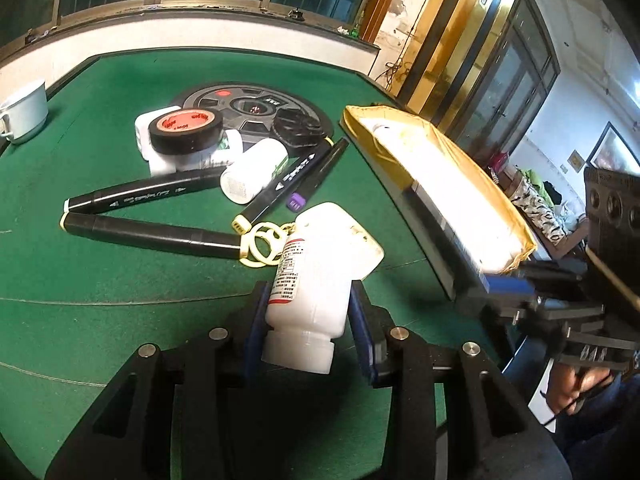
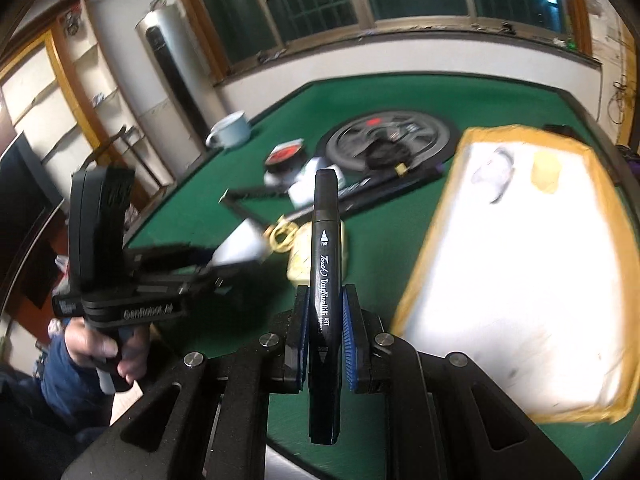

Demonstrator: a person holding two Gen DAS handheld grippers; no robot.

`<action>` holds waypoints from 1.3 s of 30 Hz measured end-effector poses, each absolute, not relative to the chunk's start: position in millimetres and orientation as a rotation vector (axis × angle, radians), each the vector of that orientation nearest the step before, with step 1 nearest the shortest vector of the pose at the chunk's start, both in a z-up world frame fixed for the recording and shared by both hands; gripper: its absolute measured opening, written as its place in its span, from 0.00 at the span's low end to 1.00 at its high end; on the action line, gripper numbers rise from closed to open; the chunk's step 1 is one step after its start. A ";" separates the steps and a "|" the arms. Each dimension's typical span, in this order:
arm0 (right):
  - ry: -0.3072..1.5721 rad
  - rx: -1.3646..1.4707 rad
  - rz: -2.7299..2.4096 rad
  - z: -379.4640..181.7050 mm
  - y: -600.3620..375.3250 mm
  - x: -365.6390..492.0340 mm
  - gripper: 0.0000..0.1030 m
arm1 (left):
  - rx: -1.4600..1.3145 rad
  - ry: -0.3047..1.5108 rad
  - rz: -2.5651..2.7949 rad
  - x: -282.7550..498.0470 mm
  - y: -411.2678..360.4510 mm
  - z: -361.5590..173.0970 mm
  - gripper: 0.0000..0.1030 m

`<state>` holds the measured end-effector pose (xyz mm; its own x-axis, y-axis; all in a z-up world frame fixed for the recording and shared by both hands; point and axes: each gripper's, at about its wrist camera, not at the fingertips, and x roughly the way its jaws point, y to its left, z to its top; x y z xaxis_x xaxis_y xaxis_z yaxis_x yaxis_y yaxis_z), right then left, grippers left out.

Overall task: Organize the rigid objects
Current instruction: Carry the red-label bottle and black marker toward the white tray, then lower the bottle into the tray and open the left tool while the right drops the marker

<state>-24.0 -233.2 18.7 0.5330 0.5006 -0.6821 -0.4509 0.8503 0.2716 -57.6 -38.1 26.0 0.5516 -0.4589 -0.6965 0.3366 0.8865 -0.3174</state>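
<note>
Jaws: left gripper clamps white bottle; right gripper clamps black marker, unseen in left view.

My green felt table carries black markers, white bottles, a cup, a yellow-rimmed tray and a round black disc.

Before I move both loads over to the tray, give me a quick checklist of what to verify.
1. Left gripper shut on the white bottle: ok, both pads touch its sides.
2. Bottle sits straight: not ok, it leans to one side.
3. Right gripper shut on the black marker: ok, clamped mid-barrel.
4. Free space in the tray: ok, most of its white floor is bare.
5. Bottle cap tight: cannot tell.
6. Yellow rings on the table clear of the bottle: cannot tell, they overlap in view.
</note>
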 end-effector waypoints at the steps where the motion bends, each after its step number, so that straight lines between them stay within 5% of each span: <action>1: 0.826 0.076 0.555 20.9 -239.5 -20.4 0.13 | -0.152 0.865 -0.472 -57.2 -39.8 27.2 0.35; 19: 0.706 0.128 0.329 75.0 -317.7 35.8 0.13 | -0.096 0.818 -0.521 -28.3 -96.9 75.7 0.35; 24: 0.810 0.235 0.281 62.7 -355.4 98.0 0.13 | -0.115 0.807 -0.555 -7.7 -127.1 93.0 0.35; 39: 0.909 0.260 0.176 30.9 -404.9 111.4 0.13 | -0.086 0.959 -0.568 79.8 -249.8 71.4 0.35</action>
